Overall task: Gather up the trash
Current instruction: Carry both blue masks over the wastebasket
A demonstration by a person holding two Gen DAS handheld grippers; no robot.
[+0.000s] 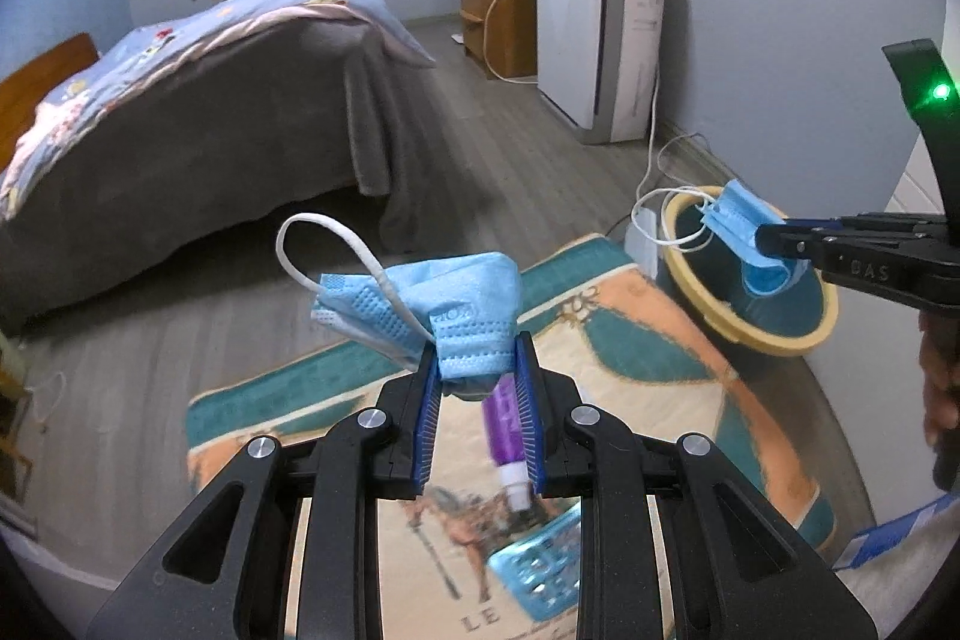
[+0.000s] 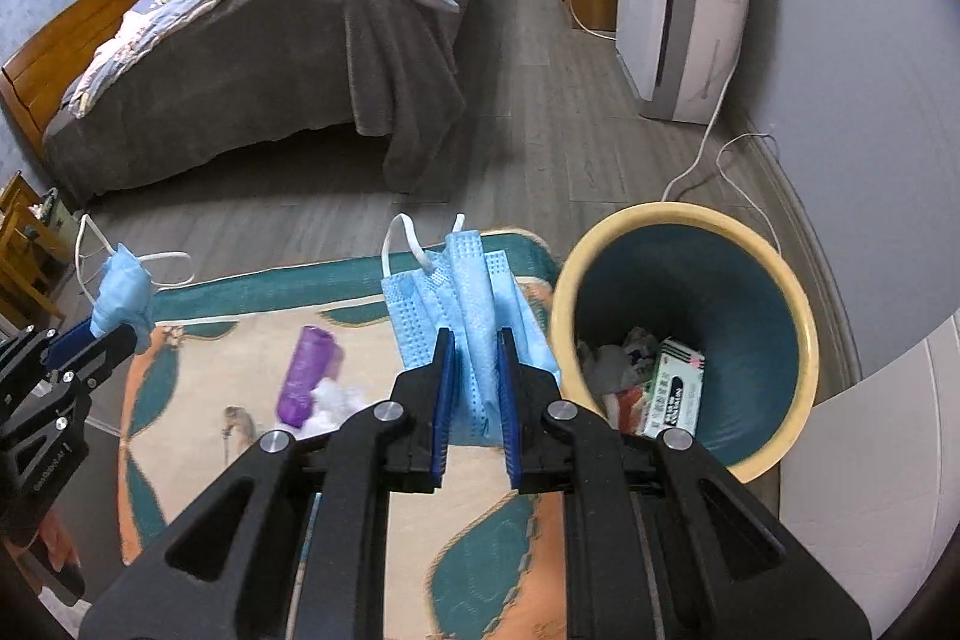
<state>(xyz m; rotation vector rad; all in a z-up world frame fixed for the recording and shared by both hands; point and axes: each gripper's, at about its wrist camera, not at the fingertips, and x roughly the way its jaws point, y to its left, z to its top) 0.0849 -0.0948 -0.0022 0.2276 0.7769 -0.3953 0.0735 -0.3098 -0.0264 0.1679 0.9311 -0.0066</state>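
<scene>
Right wrist view: a patterned rug (image 2: 198, 340) on grey plank flooring (image 2: 540, 100) was seen; a crumpled blue face mask (image 2: 474, 304) was pinched by the right gripper (image 2: 474, 388), another mask (image 1: 462, 322) by the left gripper (image 1: 477, 388).

Light blue mask (image 1: 456, 304) showing embossed dots, white loop; second mask (image 2: 474, 316) matching blue; bin (image 2: 684, 340) showing yellow rim, teal inside; rug (image 2: 360, 328) showing teal, orange, cream; bottle (image 2: 306, 376) purple.

Bed (image 2: 252, 58) with blue quilt, white air purifier (image 2: 678, 10), wooden cabinet (image 1: 498, 22), patterned rug (image 2: 336, 460)
</scene>
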